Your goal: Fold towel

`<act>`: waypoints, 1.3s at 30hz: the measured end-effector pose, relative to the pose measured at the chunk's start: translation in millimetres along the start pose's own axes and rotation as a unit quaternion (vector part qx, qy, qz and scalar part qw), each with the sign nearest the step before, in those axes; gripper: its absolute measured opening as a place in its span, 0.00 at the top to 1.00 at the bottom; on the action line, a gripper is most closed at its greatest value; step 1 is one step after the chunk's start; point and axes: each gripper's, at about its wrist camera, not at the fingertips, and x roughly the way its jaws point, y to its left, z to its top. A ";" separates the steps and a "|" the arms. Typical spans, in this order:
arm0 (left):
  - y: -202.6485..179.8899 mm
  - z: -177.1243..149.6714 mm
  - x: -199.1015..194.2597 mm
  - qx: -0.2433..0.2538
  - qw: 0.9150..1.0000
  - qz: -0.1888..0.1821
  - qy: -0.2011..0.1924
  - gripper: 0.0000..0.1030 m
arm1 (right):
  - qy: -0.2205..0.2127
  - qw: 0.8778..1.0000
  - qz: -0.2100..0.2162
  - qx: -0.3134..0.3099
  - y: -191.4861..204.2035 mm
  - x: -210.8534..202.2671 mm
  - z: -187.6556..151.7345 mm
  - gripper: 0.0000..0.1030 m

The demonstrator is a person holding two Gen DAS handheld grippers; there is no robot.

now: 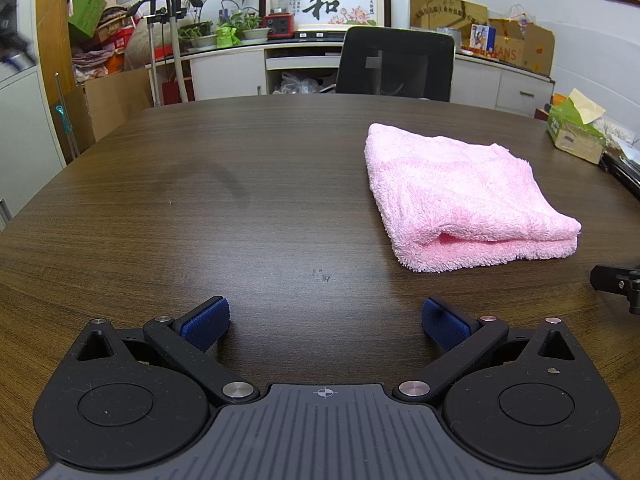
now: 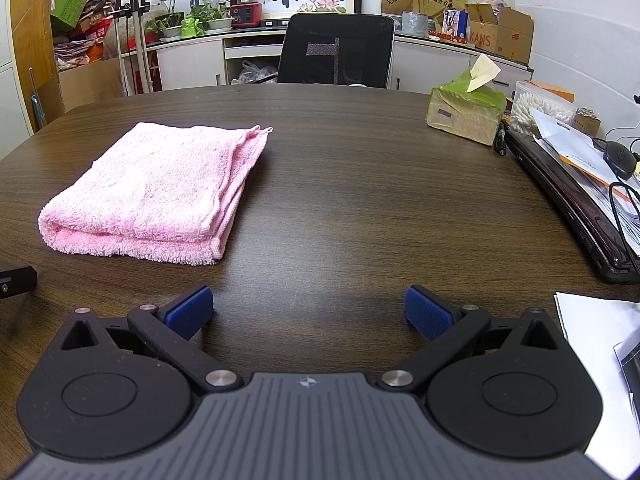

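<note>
A pink towel [image 1: 460,196] lies folded into a thick rectangle on the dark wooden table [image 1: 240,184]. In the left wrist view it is ahead and to the right. In the right wrist view the towel [image 2: 156,196] is ahead and to the left. My left gripper [image 1: 326,322] is open and empty, low over the table, short of the towel. My right gripper [image 2: 308,312] is open and empty too, to the right of the towel. A black part of the other gripper [image 1: 618,280] shows at the right edge of the left wrist view.
A green tissue box [image 2: 466,110], a laptop with papers [image 2: 576,192], a mouse [image 2: 620,158] and a white sheet [image 2: 600,360] crowd the table's right side. A black office chair [image 2: 336,50] stands at the far edge, with cabinets and clutter behind.
</note>
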 end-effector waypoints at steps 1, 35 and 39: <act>-0.1 0.0 0.1 0.000 1.000 0.000 0.000 0.00 | 0.000 1.000 0.000 0.000 0.0 0.0 0.0 0.00; 7.5 2.8 4.8 0.001 1.000 -0.003 0.000 0.00 | -0.001 1.000 -0.024 0.020 -18.4 0.2 0.2 0.00; 12.7 3.9 5.6 0.002 1.000 -0.004 0.000 0.00 | -0.001 0.999 -0.036 0.031 -31.0 -0.6 -0.5 0.00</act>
